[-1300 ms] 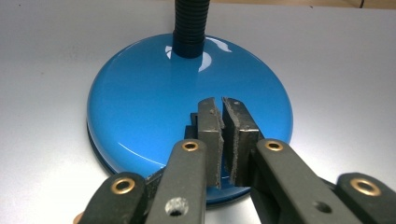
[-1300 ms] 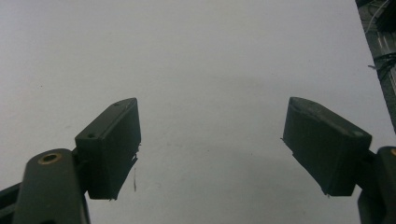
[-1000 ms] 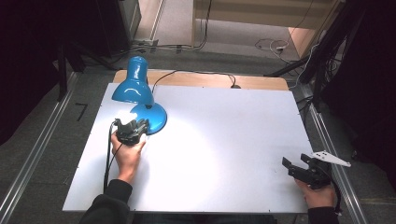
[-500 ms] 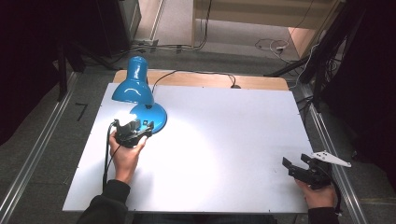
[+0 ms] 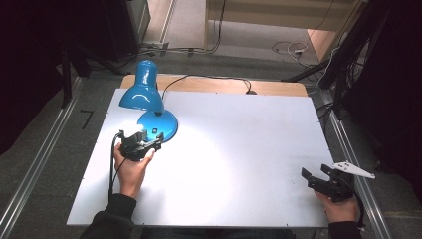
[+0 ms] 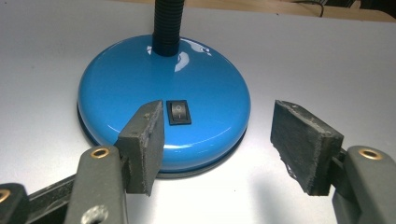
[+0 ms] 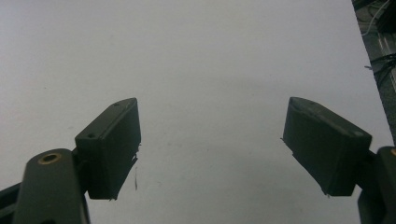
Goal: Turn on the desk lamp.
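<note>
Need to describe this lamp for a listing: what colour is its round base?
Glossy blue base, seen best in the left gripper view.

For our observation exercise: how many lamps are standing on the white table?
1. A blue desk lamp stands at the table's far left, lit, its round base with a black rocker switch just ahead of the left gripper. Nothing hides another.

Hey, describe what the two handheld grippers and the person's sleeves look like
Both grippers are black, each with two flat dark rectangular pads on grey arms fixed by brass-coloured rivets. The left gripper trails a black cable along the forearm. The right gripper carries a pale grey three-cornered plate on top. The pads look worn and rough at the edges. Both sleeves are dark.
</note>
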Motion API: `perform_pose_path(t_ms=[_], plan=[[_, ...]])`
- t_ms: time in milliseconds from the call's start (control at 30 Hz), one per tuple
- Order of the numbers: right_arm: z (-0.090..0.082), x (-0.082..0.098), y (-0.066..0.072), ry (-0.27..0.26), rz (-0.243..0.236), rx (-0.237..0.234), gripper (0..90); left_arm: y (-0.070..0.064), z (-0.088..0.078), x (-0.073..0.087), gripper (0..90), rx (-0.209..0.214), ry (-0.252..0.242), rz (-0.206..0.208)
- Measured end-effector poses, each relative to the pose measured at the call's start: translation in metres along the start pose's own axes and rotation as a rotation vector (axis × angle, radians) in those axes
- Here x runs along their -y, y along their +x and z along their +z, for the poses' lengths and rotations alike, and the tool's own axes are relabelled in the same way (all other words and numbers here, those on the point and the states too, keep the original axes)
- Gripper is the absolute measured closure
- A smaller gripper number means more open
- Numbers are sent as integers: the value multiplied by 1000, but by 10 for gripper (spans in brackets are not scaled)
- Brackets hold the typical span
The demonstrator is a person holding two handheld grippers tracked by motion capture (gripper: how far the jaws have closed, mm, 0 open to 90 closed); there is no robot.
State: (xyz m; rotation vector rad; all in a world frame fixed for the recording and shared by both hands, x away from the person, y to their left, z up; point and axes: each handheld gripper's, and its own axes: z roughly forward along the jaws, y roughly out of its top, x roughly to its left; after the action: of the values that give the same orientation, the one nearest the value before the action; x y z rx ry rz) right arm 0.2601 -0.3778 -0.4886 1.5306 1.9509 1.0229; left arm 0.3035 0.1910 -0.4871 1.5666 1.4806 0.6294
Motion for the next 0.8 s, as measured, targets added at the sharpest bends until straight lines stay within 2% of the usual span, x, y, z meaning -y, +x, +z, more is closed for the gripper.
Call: perform_pose_path(t_ms=[367, 800], plan=[[0, 0, 0, 0, 1, 0, 175, 1, -9, 3, 326, -14, 7, 9], [0, 0, 0, 1, 2, 2, 175, -3, -20, 8, 308, -8, -5, 22]])
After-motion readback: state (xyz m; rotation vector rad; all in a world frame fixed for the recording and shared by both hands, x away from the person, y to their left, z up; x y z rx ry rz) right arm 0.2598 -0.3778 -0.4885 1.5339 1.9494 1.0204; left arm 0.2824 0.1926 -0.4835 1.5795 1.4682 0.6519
